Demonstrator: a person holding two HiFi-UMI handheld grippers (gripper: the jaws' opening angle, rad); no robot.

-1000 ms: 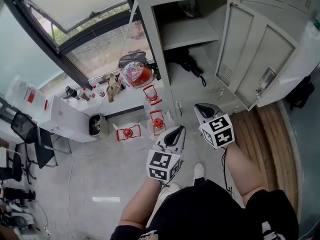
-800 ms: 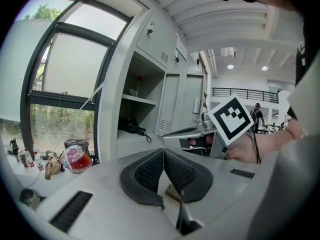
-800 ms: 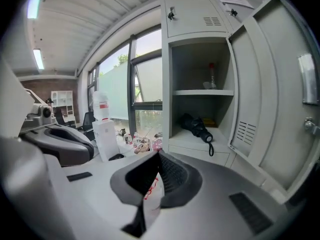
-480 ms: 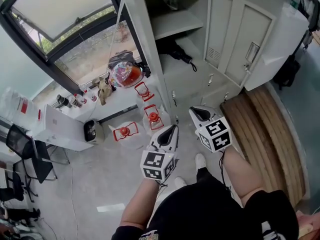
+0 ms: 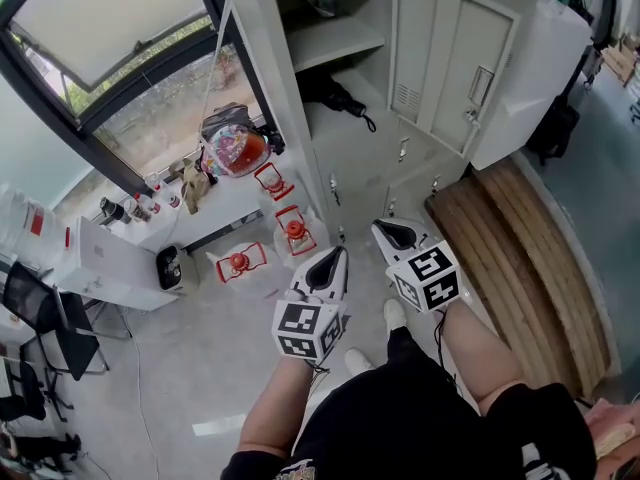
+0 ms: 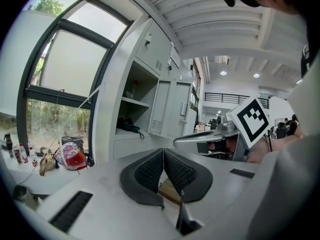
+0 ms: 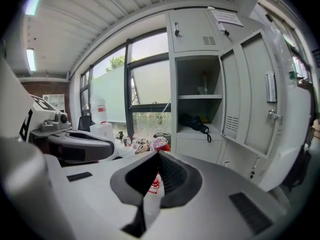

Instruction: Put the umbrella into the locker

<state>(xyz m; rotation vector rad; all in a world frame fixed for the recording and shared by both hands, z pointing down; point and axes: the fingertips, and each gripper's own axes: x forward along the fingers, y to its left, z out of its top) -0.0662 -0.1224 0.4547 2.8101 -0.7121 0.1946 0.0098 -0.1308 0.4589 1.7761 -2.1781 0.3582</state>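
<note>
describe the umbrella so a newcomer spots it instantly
Start at the tall grey locker right of the window, its door open. The umbrella lies inside, below the shelf. It is the only black folded bundle there, a strap loop hanging off its front.

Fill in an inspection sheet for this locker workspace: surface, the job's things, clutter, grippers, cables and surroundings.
Surface: grey floor; no table in use.
Job's things: black umbrella lies on the lower shelf of the open locker, whose door is swung wide.
Clutter: red lantern-like items on the floor beside the locker; colourful bag on the low ledge under the window.
Grippers: left gripper and right gripper both have fingers together, hold nothing and are apart from the locker.
Cables: dark cable hangs from the right gripper.
Surroundings: large window; wooden boards at right.
</note>
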